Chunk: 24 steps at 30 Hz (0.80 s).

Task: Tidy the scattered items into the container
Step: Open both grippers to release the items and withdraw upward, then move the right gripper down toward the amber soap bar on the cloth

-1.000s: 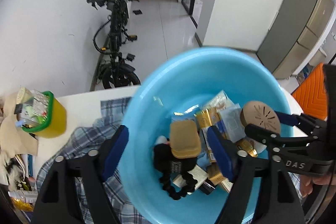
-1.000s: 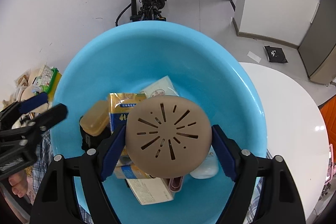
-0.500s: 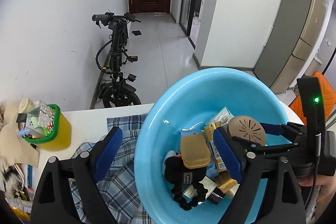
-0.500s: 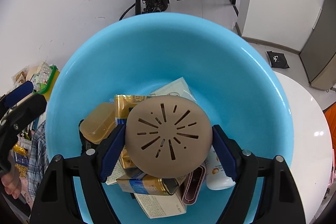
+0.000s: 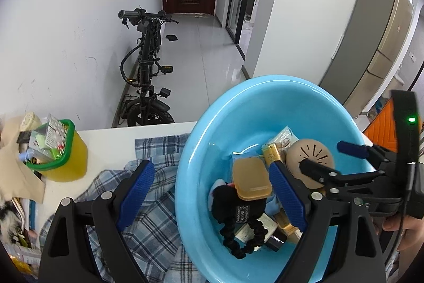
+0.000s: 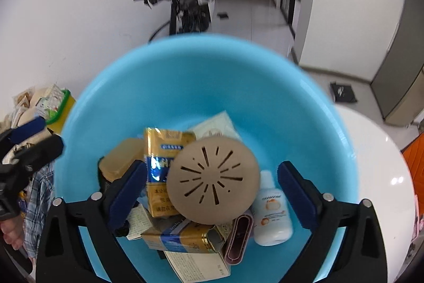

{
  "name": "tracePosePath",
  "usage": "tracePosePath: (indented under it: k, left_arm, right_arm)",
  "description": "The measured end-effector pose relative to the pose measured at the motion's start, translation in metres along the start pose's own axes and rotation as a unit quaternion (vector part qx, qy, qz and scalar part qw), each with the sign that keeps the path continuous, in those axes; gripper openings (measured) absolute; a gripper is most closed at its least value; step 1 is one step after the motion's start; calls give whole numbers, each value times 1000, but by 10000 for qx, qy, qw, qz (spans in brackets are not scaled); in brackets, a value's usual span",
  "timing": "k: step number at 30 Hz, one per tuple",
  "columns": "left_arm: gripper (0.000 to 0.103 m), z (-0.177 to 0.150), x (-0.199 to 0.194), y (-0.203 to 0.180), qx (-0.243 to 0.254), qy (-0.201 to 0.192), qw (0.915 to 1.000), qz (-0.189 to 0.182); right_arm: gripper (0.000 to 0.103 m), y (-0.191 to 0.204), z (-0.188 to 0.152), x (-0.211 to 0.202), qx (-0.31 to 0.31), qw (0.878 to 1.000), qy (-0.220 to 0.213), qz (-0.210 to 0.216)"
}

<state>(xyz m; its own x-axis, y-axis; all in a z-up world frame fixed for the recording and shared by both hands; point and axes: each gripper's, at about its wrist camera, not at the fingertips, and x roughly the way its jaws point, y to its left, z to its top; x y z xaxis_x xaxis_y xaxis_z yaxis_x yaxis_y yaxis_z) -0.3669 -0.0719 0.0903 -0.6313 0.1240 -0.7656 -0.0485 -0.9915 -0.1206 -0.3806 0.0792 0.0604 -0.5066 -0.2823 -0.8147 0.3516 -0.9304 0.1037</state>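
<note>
Over the blue basin (image 6: pixel 201 86) we hold both grippers with jaws spread wide and gripping nothing. Our right gripper (image 6: pixel 212 192) frames the round tan vented disc (image 6: pixel 213 181), which lies on top of the heap inside the basin, apart from both fingers. We judge the disc light, stiff and smooth, best taken across its rim. Beneath it lie gold and blue packets (image 6: pixel 165 166), a white bottle (image 6: pixel 270 214), an amber soap box (image 6: pixel 120 158) and paper cartons. Our left gripper (image 5: pixel 209 192) hangs over the basin's near rim, above a black plush toy (image 5: pixel 233 206) that looks soft and easy to pinch. Beside the basin a checked cloth (image 5: pixel 156 206) lies on the white surface (image 5: pixel 116 142), and farther left a yellow bin (image 5: pixel 57 150) stands stuffed with wrappers.
</note>
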Motion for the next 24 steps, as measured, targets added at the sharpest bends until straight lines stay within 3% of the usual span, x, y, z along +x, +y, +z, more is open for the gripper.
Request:
tracePosePath:
  k: [4, 6, 9, 13, 16, 24]
  left_arm:
    - [90, -4, -11, -6, 30, -195, 9997, 169]
    - [90, -8, -23, -11, 73, -395, 9981, 466]
    - [90, -16, -47, -16, 162, -774, 9950, 606]
    - [92, -28, -74, -27, 466, -1177, 9905, 542]
    - [103, -39, -88, -33, 631, -1395, 9874, 398]
    - [103, -74, -121, -46, 790, -1666, 9818, 454]
  right_arm:
    - [101, 9, 1, -25, -242, 9994, -259, -60]
    - [101, 13, -3, -40, -365, 9985, -379, -115]
    - [101, 18, -13, -67, -618, 9959, -636, -177]
    - [102, 19, -30, -96, -686, 9922, -1008, -242]
    - [102, 22, -43, -110, -634, 9905, -1175, -326]
    - [102, 21, -95, -145, -519, 9860, -1561, -277]
